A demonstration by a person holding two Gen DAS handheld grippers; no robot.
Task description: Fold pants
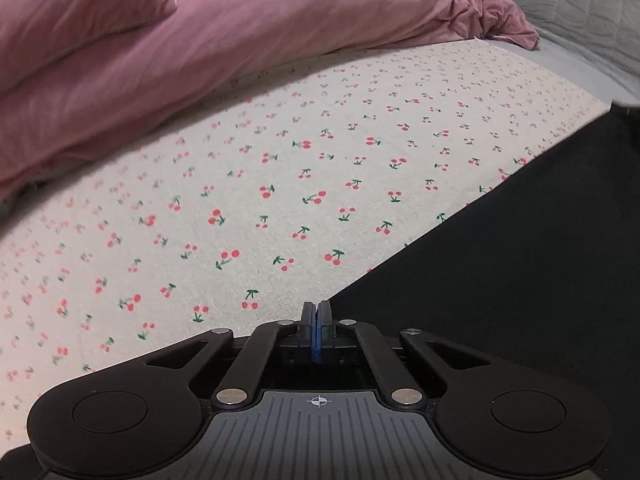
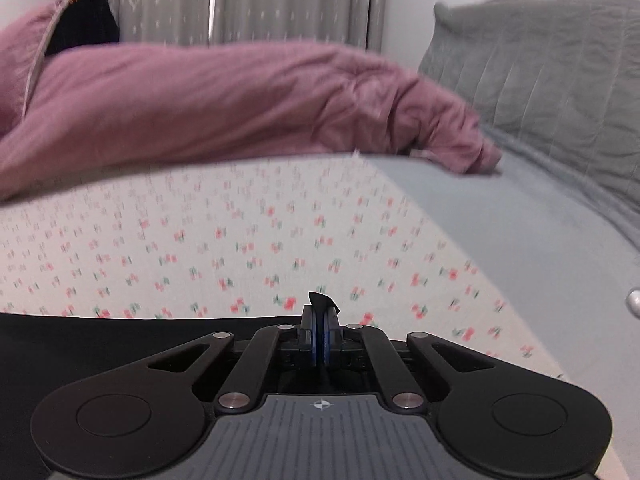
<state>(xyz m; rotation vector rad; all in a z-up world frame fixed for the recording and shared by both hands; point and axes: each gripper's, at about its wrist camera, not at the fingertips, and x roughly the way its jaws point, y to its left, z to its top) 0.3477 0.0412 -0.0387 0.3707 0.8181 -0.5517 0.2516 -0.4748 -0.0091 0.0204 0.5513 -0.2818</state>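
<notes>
The black pants (image 1: 520,264) lie flat on the cherry-print sheet (image 1: 248,184), filling the lower right of the left wrist view. My left gripper (image 1: 316,307) is shut right at their edge, and the black cloth runs up into its fingertips. In the right wrist view the pants (image 2: 100,332) spread as a dark band at the lower left, behind the gripper body. My right gripper (image 2: 320,312) is shut on them, and a small black point of cloth (image 2: 322,300) sticks up from between the blue pads.
A rumpled pink duvet (image 1: 240,40) lies bunched along the far side of the bed, with a pink pillow (image 1: 80,4) on it. A grey quilted cover (image 2: 540,80) and a pale grey sheet (image 2: 520,220) lie to the right. Curtains (image 2: 240,0) hang behind the bed.
</notes>
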